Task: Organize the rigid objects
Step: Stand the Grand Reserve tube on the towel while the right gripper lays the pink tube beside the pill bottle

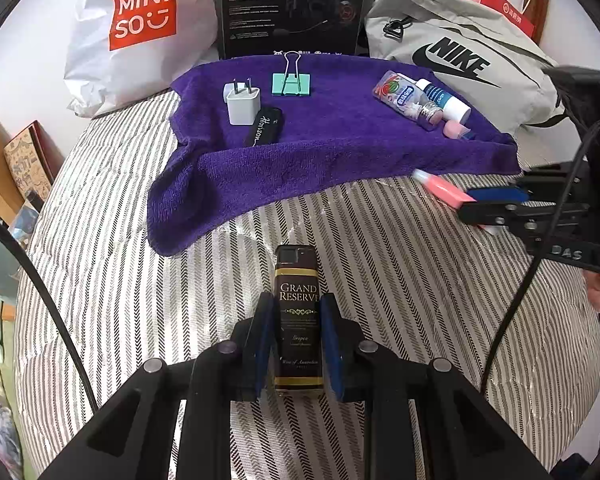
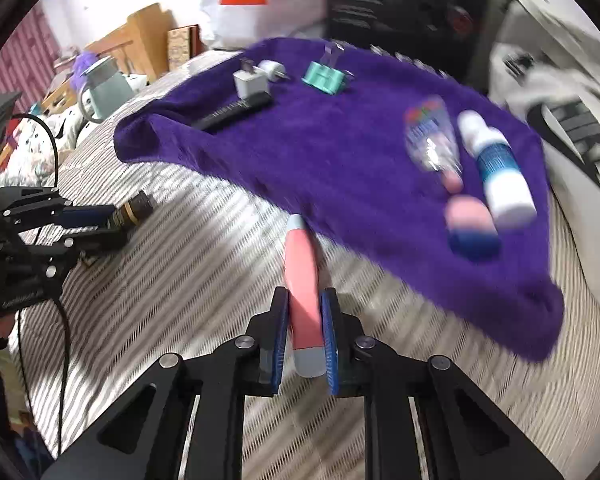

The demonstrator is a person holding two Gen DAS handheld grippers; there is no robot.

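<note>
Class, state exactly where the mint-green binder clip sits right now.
The binder clip stands at the far edge of the purple towel, right of the white charger plug and just before the black box.

left gripper (image 1: 298, 344) clamps Grand Reserve bottle (image 1: 299, 320) over striped bedding (image 1: 400, 280) | right gripper (image 1: 496, 204) grips pink tube (image 1: 444, 189) | purple towel (image 1: 340, 148) holds charger (image 1: 243, 105), binder clip (image 1: 291, 80)

A bed with a gray and white striped cover (image 1: 112, 280) fills the room. Behind the bed is a plain white wall (image 1: 32, 12). Left of the bed stand brown wooden boards (image 2: 144, 36) and a pink patterned curtain (image 2: 16, 68).
</note>
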